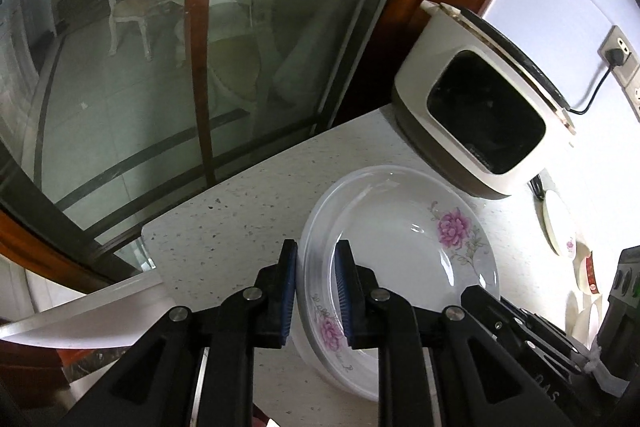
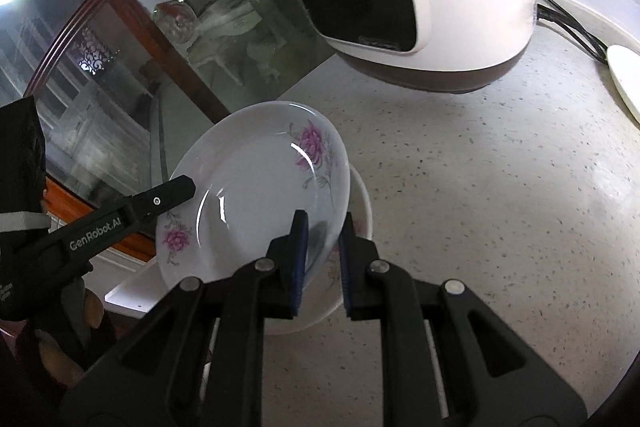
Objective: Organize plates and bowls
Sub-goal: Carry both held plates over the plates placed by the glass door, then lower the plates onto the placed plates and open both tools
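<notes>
You've got both the left gripper (image 1: 316, 291) and right gripper (image 2: 322, 259) clamped on the white pink-flowered plate (image 1: 400, 227), lower centre, hovering over another white dish (image 2: 362, 211); stacking isn't finished.

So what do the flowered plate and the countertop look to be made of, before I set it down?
Flowered plate: likely glazed ceramic or porcelain, though melamine can't be ruled out; glossy white with sharp curved highlights and a printed pink flower. Both grippers, left and right, are shut on its rim. Countertop: looks like polished stone or quartz composite; pale, speckled with dark flecks, with a soft sheen.
</notes>
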Action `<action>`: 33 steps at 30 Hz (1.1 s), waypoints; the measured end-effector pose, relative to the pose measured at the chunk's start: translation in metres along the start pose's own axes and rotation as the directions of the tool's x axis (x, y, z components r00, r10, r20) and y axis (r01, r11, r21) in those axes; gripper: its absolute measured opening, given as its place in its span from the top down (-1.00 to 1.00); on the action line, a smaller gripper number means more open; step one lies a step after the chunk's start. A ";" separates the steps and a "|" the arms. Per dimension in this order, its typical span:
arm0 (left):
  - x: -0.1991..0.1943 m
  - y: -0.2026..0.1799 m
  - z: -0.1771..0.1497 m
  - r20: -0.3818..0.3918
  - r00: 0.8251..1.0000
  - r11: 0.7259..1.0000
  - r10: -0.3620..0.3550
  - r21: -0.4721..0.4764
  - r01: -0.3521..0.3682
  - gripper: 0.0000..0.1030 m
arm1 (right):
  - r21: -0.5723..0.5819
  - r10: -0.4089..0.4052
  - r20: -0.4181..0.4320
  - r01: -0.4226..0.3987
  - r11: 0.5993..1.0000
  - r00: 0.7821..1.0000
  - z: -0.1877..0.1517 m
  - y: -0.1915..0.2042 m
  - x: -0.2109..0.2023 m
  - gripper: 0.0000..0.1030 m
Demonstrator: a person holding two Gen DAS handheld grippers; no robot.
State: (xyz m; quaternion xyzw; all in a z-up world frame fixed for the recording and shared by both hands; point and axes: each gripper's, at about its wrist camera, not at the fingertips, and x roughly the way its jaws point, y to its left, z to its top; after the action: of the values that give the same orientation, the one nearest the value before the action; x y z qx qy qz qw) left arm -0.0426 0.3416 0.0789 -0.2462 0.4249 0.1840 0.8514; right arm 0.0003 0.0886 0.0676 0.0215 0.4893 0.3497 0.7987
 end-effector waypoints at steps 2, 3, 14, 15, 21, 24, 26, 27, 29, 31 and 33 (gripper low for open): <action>0.001 0.001 0.000 -0.002 1.000 1.000 0.005 -0.004 -0.005 0.64 | -0.007 0.001 -0.004 -0.001 1.000 1.000 0.000 -0.001 0.000 0.65; 0.002 0.002 0.000 -0.005 1.000 1.000 0.006 -0.006 -0.006 0.64 | -0.010 0.001 -0.006 -0.001 1.000 1.000 0.000 -0.001 0.001 0.65; 0.007 0.004 -0.006 -0.033 0.999 1.000 0.023 0.013 -0.023 0.64 | -0.043 -0.026 -0.032 0.025 0.999 0.999 0.000 0.003 0.008 0.65; 0.008 0.004 -0.007 -0.037 0.999 1.000 0.025 0.019 -0.025 0.64 | -0.045 -0.033 -0.036 0.031 0.999 0.999 -0.001 0.002 0.009 0.65; 0.015 0.000 -0.012 -0.067 0.997 0.999 0.034 0.039 -0.032 0.64 | -0.058 -0.062 -0.062 0.058 0.997 0.996 -0.001 0.003 0.013 0.65; 0.018 -0.001 -0.012 -0.071 0.997 0.998 0.042 0.052 -0.038 0.64 | -0.080 -0.080 -0.054 0.076 0.994 0.995 0.001 0.007 0.013 0.65; 0.019 -0.001 -0.012 -0.073 0.996 0.997 0.044 0.062 -0.040 0.64 | -0.086 -0.086 -0.053 0.082 0.993 0.995 0.002 0.010 0.013 0.64; 0.019 -0.002 -0.011 -0.073 0.996 0.997 0.045 0.066 -0.040 0.64 | -0.090 -0.086 -0.055 0.081 0.993 0.995 0.003 0.011 0.013 0.60; 0.019 -0.003 -0.011 -0.072 0.996 0.996 0.054 0.079 -0.048 0.64 | -0.103 -0.097 -0.054 0.091 0.991 0.994 0.002 0.012 0.014 0.57; 0.020 -0.005 -0.011 -0.072 0.996 0.995 0.060 0.081 -0.054 0.63 | -0.120 -0.106 -0.055 0.099 0.988 0.993 0.002 0.014 0.015 0.51; 0.018 -0.004 -0.011 -0.073 0.996 0.996 0.058 0.077 -0.053 0.60 | -0.141 -0.114 -0.052 0.106 0.984 0.992 0.002 0.018 0.015 0.47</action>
State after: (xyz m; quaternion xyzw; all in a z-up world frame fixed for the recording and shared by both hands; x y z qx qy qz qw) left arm -0.0365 0.3338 0.0596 -0.2091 0.4700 0.1822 0.8379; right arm -0.0039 0.1111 0.0637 -0.0715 0.4882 0.3385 0.8012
